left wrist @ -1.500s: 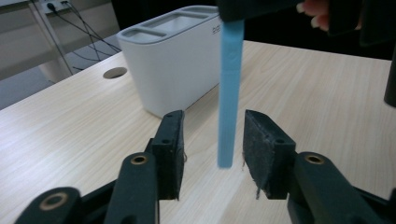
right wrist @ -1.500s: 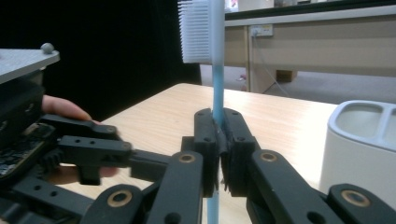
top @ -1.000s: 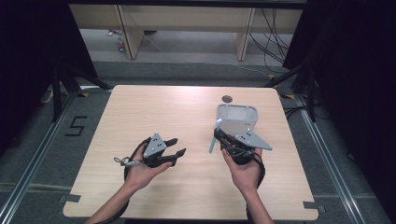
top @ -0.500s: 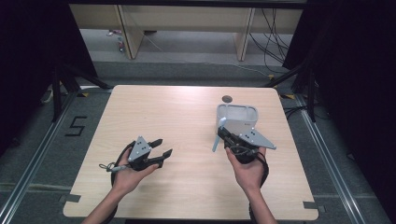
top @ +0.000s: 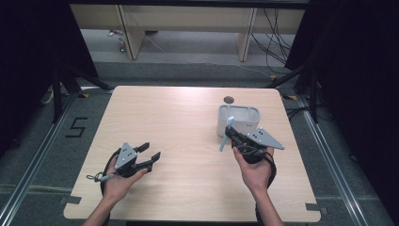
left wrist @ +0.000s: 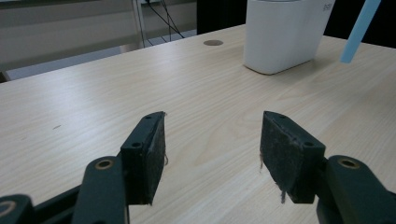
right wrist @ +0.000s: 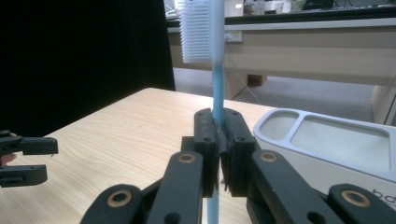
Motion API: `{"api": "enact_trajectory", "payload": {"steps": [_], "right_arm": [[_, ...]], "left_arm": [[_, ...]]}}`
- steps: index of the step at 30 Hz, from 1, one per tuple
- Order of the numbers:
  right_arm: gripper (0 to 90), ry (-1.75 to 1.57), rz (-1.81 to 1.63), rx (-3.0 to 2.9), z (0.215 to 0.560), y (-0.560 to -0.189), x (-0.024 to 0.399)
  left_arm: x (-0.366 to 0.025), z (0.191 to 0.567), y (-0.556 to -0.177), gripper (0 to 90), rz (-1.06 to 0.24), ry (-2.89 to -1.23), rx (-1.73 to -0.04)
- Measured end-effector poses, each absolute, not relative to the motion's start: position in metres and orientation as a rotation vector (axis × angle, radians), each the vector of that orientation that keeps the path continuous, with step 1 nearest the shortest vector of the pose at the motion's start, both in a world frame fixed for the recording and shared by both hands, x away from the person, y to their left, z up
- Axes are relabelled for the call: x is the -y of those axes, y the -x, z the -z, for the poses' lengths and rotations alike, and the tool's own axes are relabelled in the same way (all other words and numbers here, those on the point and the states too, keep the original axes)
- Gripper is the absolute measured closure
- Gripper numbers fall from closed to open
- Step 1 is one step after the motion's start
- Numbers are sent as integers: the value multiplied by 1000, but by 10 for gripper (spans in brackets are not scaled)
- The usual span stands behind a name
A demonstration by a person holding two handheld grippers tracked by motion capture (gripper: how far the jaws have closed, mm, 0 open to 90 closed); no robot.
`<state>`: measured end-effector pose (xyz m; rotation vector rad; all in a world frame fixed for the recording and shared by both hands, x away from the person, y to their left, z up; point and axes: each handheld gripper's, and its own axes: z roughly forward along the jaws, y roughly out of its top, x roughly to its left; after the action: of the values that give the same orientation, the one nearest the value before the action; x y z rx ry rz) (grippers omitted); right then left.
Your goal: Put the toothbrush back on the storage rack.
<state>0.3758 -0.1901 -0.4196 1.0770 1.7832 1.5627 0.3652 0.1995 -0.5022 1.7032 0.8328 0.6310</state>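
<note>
My right gripper (top: 230,134) is shut on the handle of a light blue toothbrush (top: 222,143), right in front of a white two-compartment holder (top: 240,127). In the right gripper view the brush (right wrist: 217,70) stands upright between the closed jaws of the right gripper (right wrist: 218,135), white bristles (right wrist: 196,32) on top, the holder (right wrist: 289,135) just to the right. My left gripper (top: 151,150) rests low at the table's front left. Its jaws have just been opening and nothing lies between them (left wrist: 212,140). Ahead of them stand the holder (left wrist: 285,32) and the brush handle (left wrist: 359,28).
The wooden table (top: 188,122) has a round cable hole (top: 229,99) behind the holder. Dark curtains flank both sides, and a wooden shelf unit (top: 188,19) stands beyond the far edge. The left gripper (right wrist: 28,158) shows at the left edge of the right gripper view.
The left hand has slid left and toward the front edge, sinking a little, and its jaws have spread wider. The right hand has kept its place with the toothbrush.
</note>
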Motion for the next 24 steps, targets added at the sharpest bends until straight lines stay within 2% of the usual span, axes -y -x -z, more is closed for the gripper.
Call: {"api": "enact_trajectory", "payload": {"steps": [24], "right_arm": [[860,-1103,-1535,-1747,410,-378,209]], "left_arm": [[-207,523,-367,381,-657,-1653,-864]]}}
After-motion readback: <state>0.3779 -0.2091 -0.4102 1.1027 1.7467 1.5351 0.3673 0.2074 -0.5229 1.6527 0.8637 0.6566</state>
